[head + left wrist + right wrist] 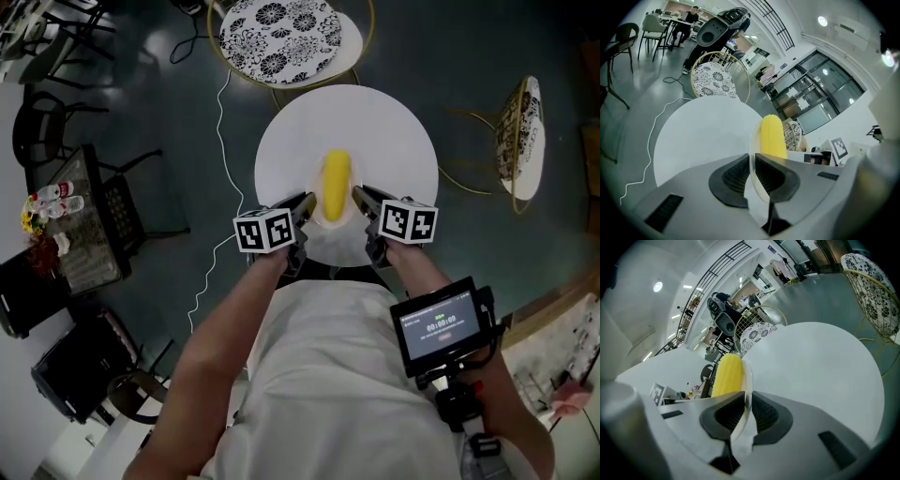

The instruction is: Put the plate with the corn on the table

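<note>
The plate [756, 193] is gripped at its left rim by the left claw [305, 204] and at its right rim by the right claw [360, 195], each closed narrowly on it, over the near edge of the round counter [394, 131]. The corn [335, 183] is laid on the plate, its long axis pointed to the far edge. Beyond that edge a patterned chair [278, 37] is seen.

A chair [279, 37] with a black-and-white flower seat and gold wire legs stood on the dark, shiny floor [469, 56]. A second flower chair [521, 141] stood off to the right. A thin white cable [221, 159] snaked across the floor. On the left, a dark little table [94, 234] held small bottles [54, 197], with black chairs [80, 361] near it.
</note>
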Available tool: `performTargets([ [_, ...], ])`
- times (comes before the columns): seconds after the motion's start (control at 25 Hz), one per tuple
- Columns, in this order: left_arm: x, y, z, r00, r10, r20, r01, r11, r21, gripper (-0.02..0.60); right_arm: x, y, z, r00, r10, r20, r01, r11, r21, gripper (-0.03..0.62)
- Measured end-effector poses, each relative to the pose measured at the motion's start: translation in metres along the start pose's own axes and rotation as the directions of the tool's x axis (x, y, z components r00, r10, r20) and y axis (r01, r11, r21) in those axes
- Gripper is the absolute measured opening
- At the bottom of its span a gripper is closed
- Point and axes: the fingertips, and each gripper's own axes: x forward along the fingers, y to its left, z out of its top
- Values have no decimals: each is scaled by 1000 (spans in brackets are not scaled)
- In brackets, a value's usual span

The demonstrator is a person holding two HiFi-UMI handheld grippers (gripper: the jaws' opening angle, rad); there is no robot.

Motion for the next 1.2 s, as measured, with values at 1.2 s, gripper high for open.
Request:
performTargets([
  [1.2, 49, 37, 29, 1000, 18, -13, -18, 1000, -7, 43, 49, -33, 31, 998, -55, 34, 56, 998, -19, 54],
])
